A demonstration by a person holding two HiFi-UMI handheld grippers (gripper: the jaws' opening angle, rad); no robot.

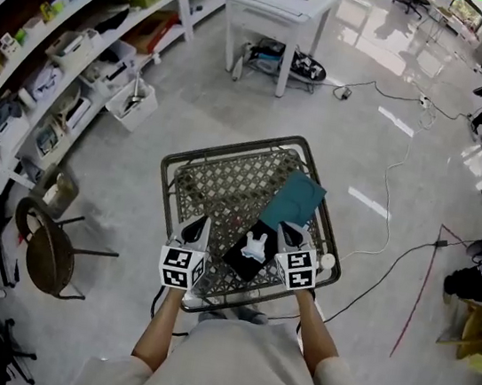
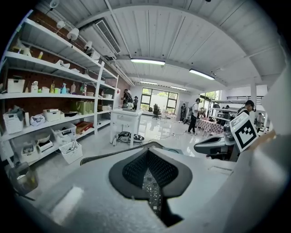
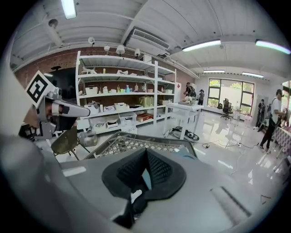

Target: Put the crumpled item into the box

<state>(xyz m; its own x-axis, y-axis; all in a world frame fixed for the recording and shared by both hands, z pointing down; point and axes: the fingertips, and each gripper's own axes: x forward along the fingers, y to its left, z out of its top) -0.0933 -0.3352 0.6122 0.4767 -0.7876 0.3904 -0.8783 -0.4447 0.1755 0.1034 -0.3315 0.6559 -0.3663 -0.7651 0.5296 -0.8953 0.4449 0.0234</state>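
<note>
Beside right tool (image 1: 291, 232), small white crumpled item (image 1: 255, 247)

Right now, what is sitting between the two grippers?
In the head view, a black box with a white crumpled item on or in it lies between the left gripper and the right gripper.
</note>
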